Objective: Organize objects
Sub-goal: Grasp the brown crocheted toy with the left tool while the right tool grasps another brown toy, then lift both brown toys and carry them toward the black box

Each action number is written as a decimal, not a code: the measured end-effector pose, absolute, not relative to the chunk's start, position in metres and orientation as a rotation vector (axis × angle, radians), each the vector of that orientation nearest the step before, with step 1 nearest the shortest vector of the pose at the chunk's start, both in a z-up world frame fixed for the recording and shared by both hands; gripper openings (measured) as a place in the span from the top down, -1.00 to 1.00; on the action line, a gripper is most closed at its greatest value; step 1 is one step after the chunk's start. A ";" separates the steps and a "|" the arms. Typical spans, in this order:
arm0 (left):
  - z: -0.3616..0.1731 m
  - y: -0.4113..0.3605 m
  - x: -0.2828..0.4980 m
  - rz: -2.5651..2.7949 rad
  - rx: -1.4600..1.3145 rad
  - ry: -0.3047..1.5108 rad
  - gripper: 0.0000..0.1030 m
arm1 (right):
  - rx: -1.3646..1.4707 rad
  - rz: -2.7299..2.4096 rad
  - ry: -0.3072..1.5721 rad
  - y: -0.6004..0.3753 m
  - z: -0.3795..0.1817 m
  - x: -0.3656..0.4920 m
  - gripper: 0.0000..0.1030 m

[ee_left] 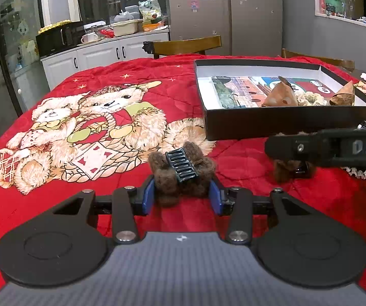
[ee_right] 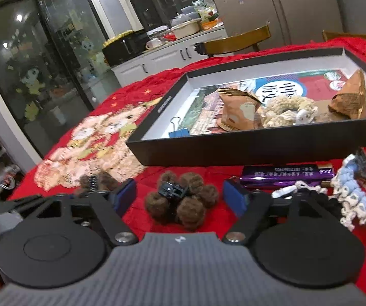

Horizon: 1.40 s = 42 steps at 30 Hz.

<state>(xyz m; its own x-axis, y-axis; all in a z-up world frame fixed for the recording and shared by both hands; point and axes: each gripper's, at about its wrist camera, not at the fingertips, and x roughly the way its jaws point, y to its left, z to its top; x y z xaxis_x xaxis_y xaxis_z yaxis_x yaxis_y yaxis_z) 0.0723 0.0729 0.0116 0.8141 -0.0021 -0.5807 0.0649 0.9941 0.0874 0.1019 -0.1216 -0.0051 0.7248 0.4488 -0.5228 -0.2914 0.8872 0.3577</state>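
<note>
1. Left hand-held gripper (ee_left: 182, 195) — its blue pads pinch a brown fuzzy hair claw (ee_left: 181, 172), carried low over the red quilted cover (ee_left: 132, 76) of the tabletop, short of the black box (ee_left: 285, 125).
2. Right hand-held gripper (ee_right: 180, 195) — spread, jaws flanking a second brown pom-pom hair claw (ee_right: 180, 201) that lies on the cover near the box's front wall; the pads do not touch it.
3. Box contents: wrapped snacks (ee_right: 236, 112), a cream scrunchie (ee_right: 287, 113), a blue binder clip (ee_right: 179, 131).
4. Step in hand — likely gathering both claws. Next, judged: close the right jaws squarely on the claw, then lift both over the box's front wall.
</note>
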 end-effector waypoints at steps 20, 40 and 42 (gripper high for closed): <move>0.011 0.067 0.071 -0.014 0.145 0.613 0.02 | 0.064 0.327 0.634 -0.099 -0.003 0.094 -0.13; 0.017 0.056 0.059 -0.086 0.165 0.549 0.04 | 0.132 0.344 0.552 -0.117 0.006 0.079 0.02; 0.019 0.055 0.055 -0.102 0.162 0.526 0.04 | 0.147 0.355 0.537 -0.119 0.008 0.076 0.02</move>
